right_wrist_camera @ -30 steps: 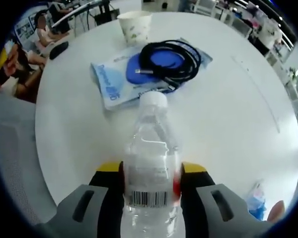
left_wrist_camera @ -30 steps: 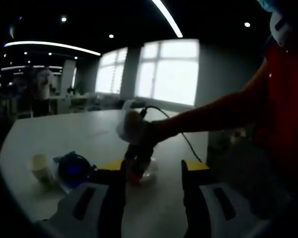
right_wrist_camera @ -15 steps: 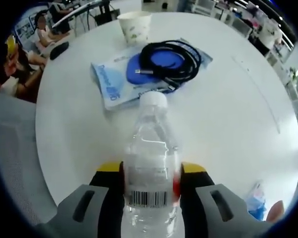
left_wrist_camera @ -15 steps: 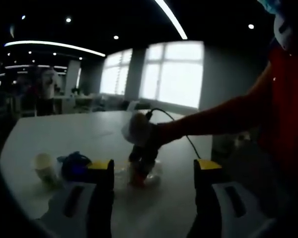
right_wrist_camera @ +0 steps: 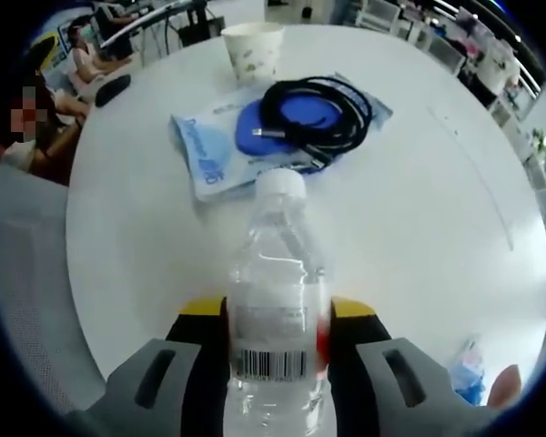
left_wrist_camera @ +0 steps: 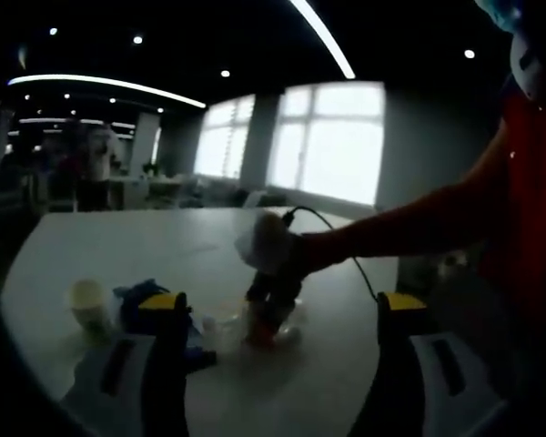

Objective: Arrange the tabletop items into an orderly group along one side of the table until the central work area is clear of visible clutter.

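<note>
Right gripper view: right gripper (right_wrist_camera: 271, 339) is pinching a clear water bottle (right_wrist_camera: 275, 300) at its labelled middle, upright above the near part of the white table (right_wrist_camera: 437, 228).
Bottle handling: appearing light, thin-walled and smooth; likely flexing under a hard squeeze, so the labelled waist looks the soundest hold.
Beyond the bottle: a black cable (right_wrist_camera: 317, 114) is lying coiled on a blue packet (right_wrist_camera: 227, 146); a paper cup (right_wrist_camera: 251, 50) is standing just past them at the far edge.
Near right: a small blue-and-white wrapper (right_wrist_camera: 469, 371) is sitting apart.
Left gripper view: left gripper (left_wrist_camera: 280, 319) is hanging spread wide, holding nothing, facing the bottle (left_wrist_camera: 271, 319) and cup (left_wrist_camera: 91, 305).
</note>
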`<state>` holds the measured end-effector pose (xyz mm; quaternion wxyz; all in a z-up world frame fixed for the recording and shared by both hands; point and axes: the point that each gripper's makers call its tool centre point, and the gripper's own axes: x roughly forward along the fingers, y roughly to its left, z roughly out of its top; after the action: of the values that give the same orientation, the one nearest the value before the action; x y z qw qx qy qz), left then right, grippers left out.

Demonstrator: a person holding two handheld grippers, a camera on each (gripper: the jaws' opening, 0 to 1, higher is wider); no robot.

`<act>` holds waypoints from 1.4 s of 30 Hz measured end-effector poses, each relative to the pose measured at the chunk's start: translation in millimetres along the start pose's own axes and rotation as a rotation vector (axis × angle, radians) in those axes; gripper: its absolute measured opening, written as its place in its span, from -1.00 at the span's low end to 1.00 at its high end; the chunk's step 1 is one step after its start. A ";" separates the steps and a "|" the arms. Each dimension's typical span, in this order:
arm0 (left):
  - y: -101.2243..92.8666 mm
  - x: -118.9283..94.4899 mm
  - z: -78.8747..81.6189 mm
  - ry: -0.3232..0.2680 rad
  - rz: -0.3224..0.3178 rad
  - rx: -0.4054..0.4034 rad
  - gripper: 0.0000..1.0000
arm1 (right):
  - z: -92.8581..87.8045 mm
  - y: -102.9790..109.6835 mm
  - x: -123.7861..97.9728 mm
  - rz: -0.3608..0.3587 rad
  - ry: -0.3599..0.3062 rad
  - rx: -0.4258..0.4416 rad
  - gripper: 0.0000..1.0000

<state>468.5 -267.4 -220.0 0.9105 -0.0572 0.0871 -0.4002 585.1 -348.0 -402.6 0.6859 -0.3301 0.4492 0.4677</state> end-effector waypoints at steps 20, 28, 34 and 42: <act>1.2 -0.2 0.0 -0.001 0.013 -0.012 0.78 | 0.8 4.0 -1.3 0.008 -0.011 -0.010 -0.19; 1.3 0.1 -4.4 0.024 0.016 -0.005 0.78 | 0.9 3.7 -2.1 0.009 -0.015 -0.012 -0.19; 6.2 -5.8 -6.4 0.049 0.040 0.002 0.76 | 2.9 4.3 -1.2 0.013 -0.020 -0.014 -0.19; 13.3 -18.8 -5.8 0.078 0.073 0.029 0.74 | 3.4 5.0 -1.3 0.019 -0.023 -0.019 -0.19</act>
<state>464.4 -244.8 -225.8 0.9211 -0.0251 0.1188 -0.3699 581.2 -343.7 -400.3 0.6833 -0.3273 0.4399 0.4822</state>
